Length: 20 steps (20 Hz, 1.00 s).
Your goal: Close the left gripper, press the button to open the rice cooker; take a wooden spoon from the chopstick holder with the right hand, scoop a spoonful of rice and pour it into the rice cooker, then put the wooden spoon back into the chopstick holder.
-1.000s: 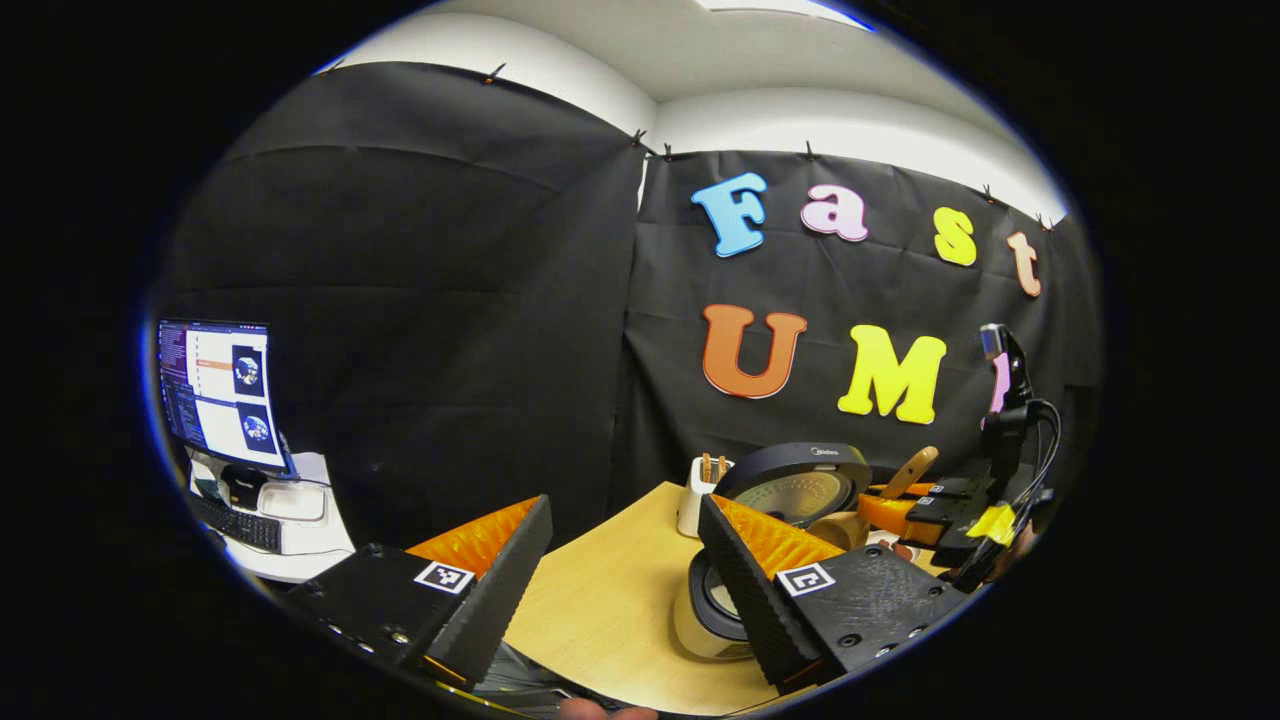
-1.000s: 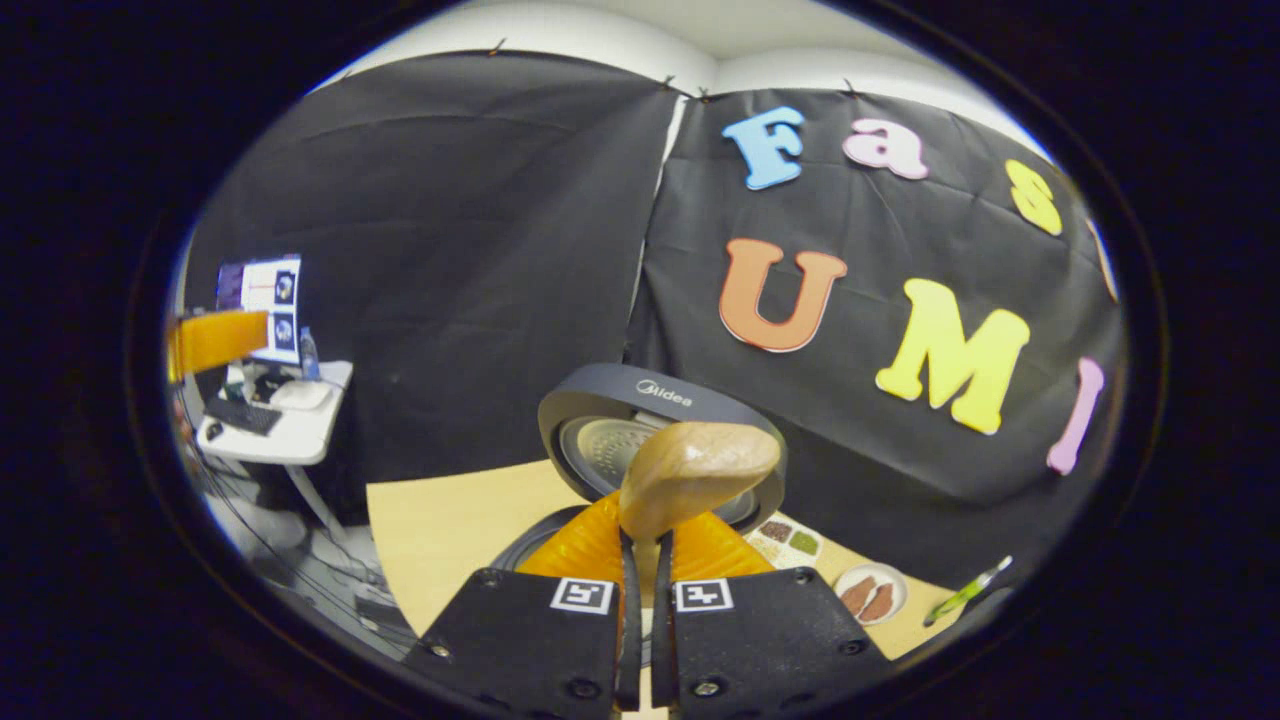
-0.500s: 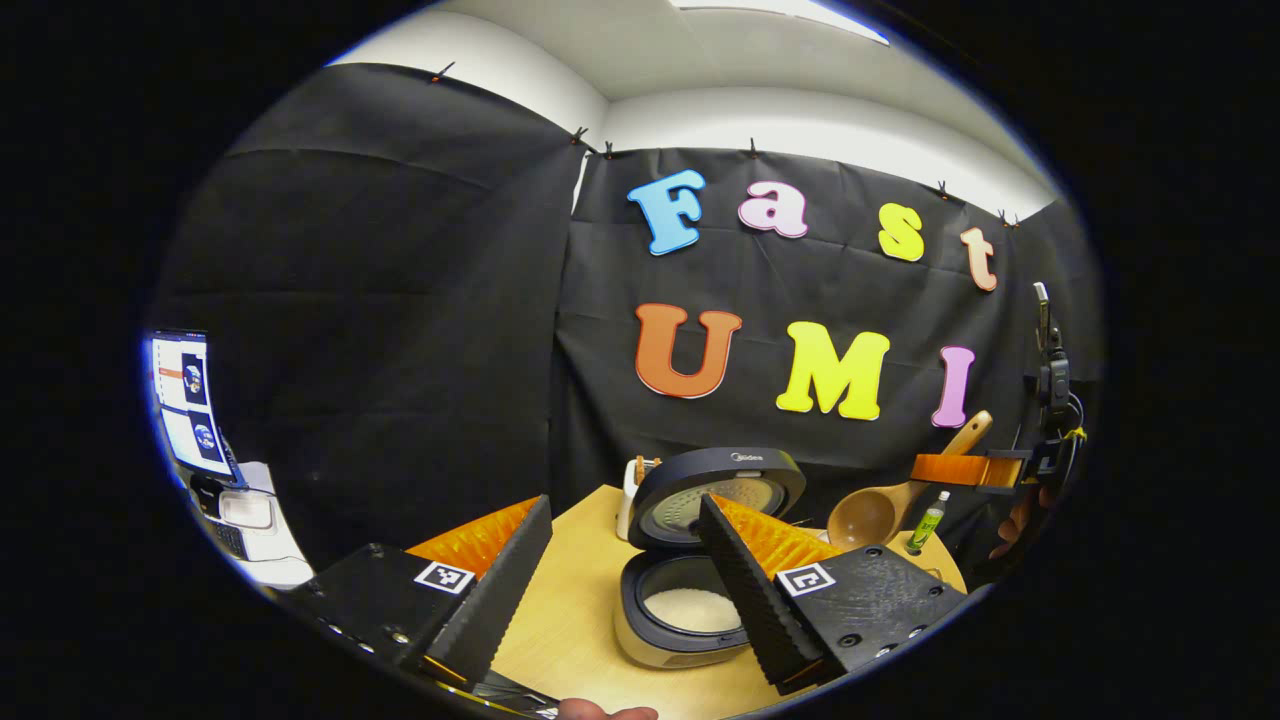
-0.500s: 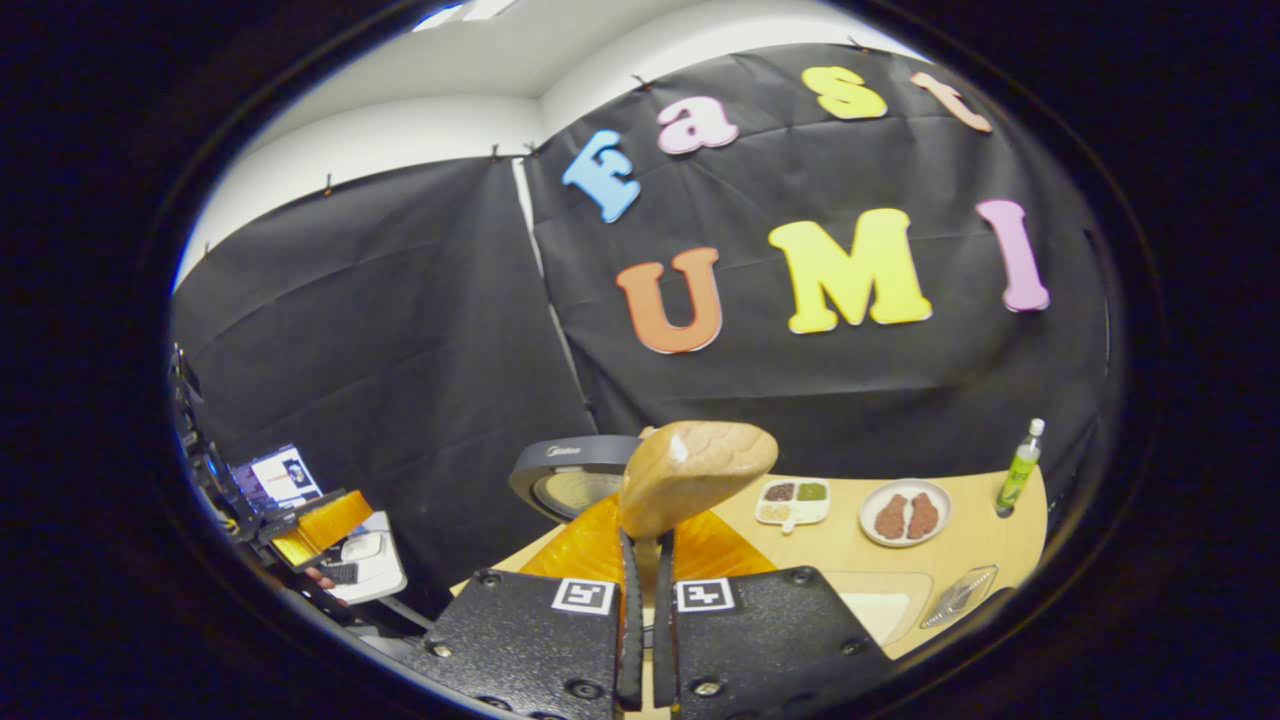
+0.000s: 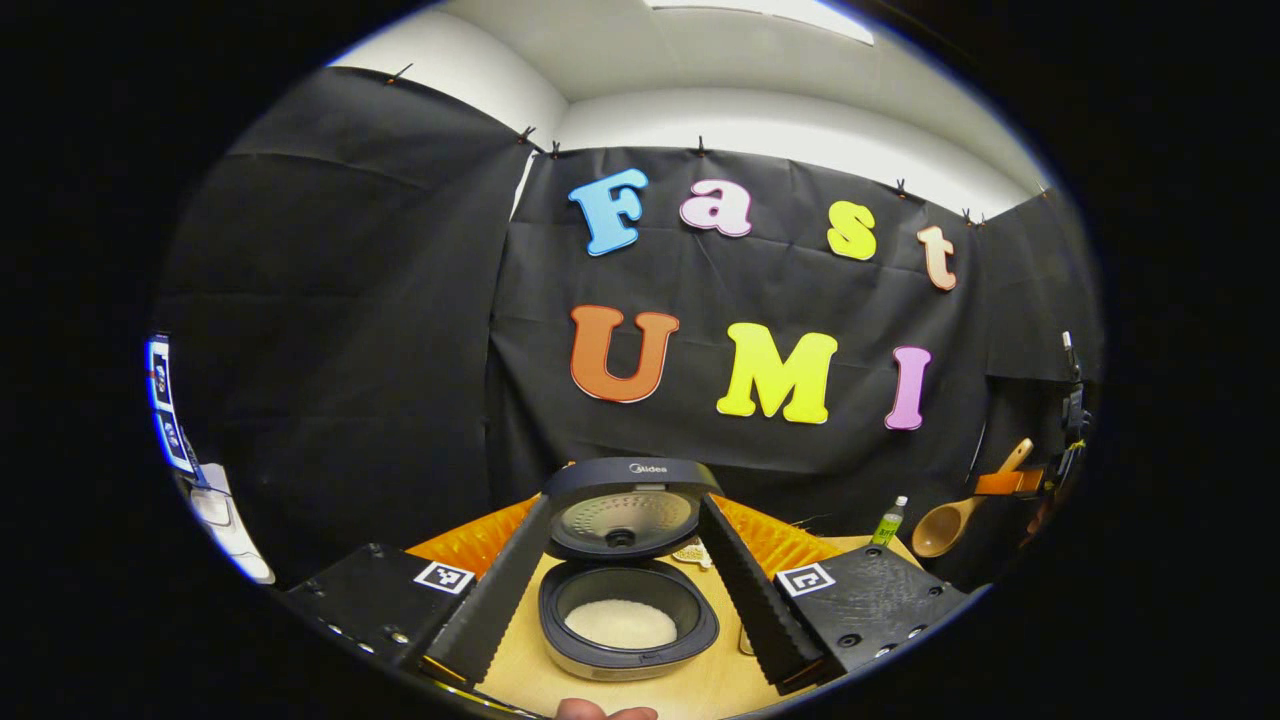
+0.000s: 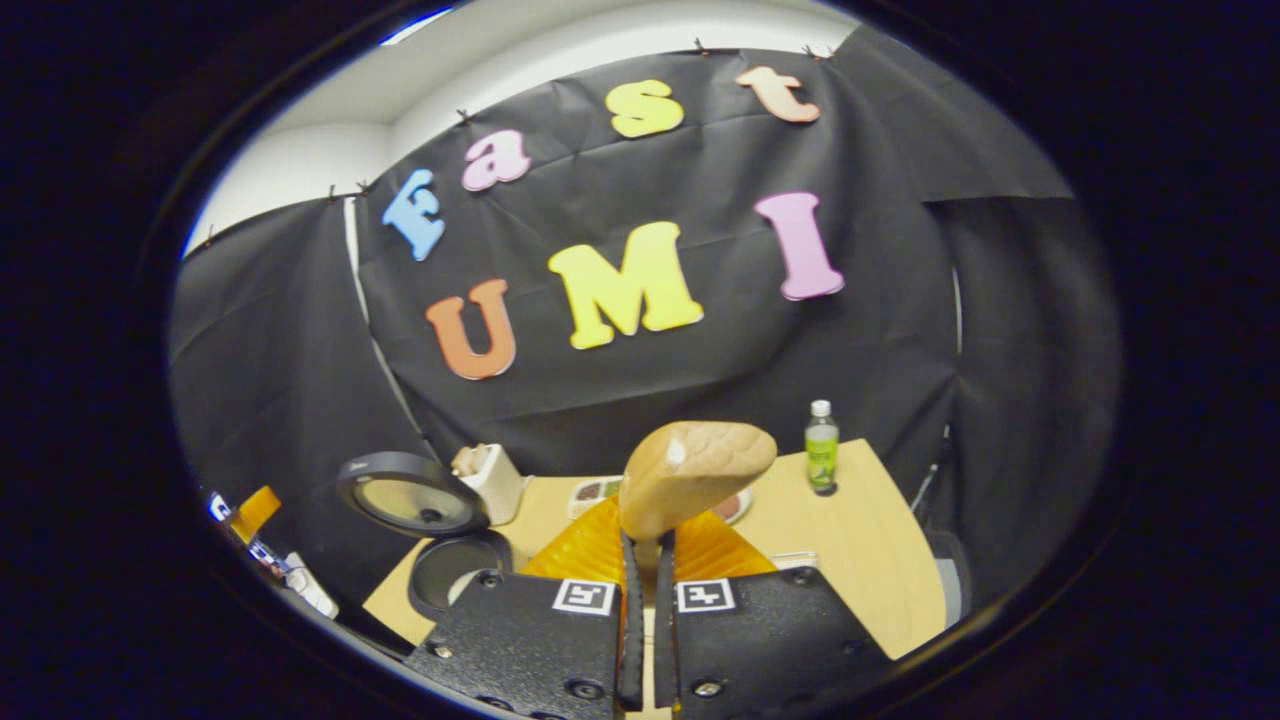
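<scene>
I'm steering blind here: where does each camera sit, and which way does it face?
Left gripper view: rides the open left gripper, facing the dark open-lidded rice cooker.
Right gripper view: rides the right gripper, shut on the brown wooden spoon, facing the light wooden table.
Shared: cooker, green plastic bottle, spoon.

We see both views evenly lit from above, with a bright ceiling panel [image 5: 760,8] at the top of the left gripper view. Fisheye distortion bends edges toward the rim. Focus is sharp throughout; shadows are soft, with no strong glare.
</scene>
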Motion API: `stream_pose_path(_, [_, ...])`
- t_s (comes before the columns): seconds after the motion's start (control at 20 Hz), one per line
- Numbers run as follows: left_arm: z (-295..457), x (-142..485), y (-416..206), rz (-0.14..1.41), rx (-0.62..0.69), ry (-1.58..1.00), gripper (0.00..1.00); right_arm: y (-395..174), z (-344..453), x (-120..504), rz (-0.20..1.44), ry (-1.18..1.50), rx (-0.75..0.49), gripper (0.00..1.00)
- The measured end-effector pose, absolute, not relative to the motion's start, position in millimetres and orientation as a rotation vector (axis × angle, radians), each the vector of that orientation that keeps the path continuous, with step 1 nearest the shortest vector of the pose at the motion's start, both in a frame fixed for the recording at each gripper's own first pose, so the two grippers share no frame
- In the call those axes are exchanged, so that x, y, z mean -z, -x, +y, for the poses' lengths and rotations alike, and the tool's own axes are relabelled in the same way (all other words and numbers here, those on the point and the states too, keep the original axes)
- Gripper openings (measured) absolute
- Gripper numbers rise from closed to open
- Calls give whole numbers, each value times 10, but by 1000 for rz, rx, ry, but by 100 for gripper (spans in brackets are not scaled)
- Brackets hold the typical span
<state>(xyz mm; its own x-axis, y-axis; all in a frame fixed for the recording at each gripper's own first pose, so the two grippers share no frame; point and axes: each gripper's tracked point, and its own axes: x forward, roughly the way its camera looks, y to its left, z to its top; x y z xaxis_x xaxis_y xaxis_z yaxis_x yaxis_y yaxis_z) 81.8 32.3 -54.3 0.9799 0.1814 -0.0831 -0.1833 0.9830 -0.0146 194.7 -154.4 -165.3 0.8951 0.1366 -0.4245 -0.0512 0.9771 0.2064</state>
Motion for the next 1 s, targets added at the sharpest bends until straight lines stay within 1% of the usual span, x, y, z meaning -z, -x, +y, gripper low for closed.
stream_pose_path(0.2, [77,600,-880,100,-180,20,95,-2137,-2156,2074,518,-171,-4,9])
stream_pose_path(0.55, [-60,630,-844,132,-244,-21,95,-2607,-2608,3121,656,-167,45,10])
stream_pose_path(0.7, [-39,697,-824,155,-277,-23,95,-2721,-2630,3462,706,-180,40,10])
stream_pose_path(0.8, [-44,703,-826,164,-285,-31,95,-2773,-2656,3667,730,-185,50,12])
stream_pose_path(1.0, [-2,737,-821,180,-306,-49,95,-2777,-2660,4073,787,-193,66,12])
